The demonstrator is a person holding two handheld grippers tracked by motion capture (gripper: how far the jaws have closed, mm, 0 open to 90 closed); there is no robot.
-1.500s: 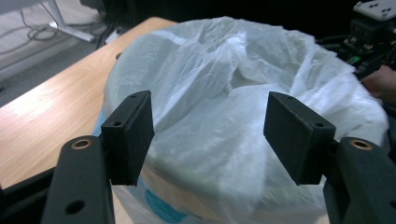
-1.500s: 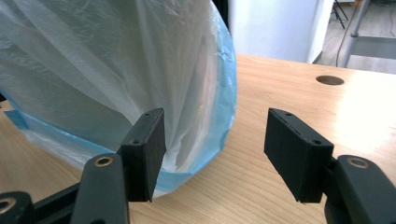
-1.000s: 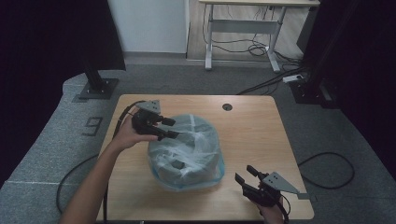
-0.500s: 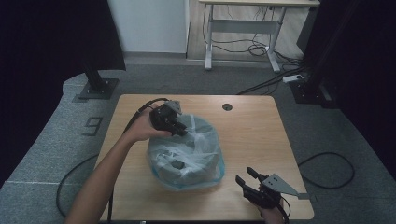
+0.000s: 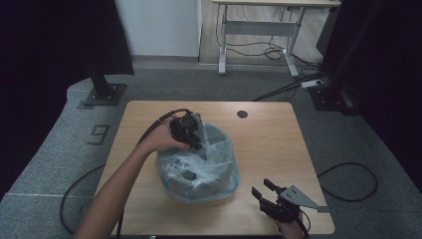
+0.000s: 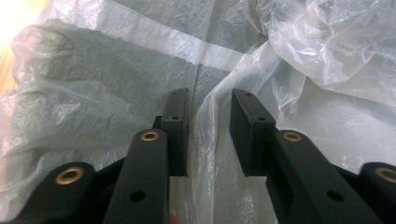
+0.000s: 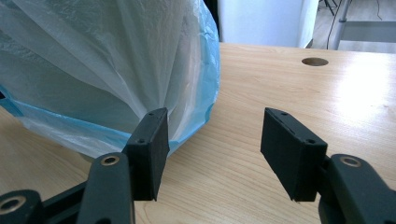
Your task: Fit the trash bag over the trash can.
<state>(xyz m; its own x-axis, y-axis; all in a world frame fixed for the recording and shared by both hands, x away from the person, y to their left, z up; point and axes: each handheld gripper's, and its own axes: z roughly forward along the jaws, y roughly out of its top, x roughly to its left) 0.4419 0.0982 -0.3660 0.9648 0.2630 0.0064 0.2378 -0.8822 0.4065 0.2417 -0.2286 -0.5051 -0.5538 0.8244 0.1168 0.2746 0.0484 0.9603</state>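
Since the earlier frames, the left claw (image 5: 191, 130) has travelled from the bag's left flank up onto its far top edge, and its jaws, after closing, have just been opening a little; a ridge of thin film stands between them in the left gripper view (image 6: 208, 122), with gaps at both pads, so nothing is pinched. The right claw has not shifted.

Left of the plastic bag (image 5: 199, 167), a bare forearm reaches in across the pale wooden worktop (image 5: 268, 144), and a black cable loops from the left claw over the worktop's edge to the grey carpet. The bag, translucent white with a blue tint, sits just left of the worktop's middle, bulging over dark things I cannot make out. Beyond it and to its right, a round cable hole (image 5: 242, 114) marks the worktop. Right of the bag, at the near edge, the right claw (image 5: 263, 190) rests with jaws apart and empty, aimed at the bag's base (image 7: 187, 70). Behind stand a white desk frame and dark curtains.
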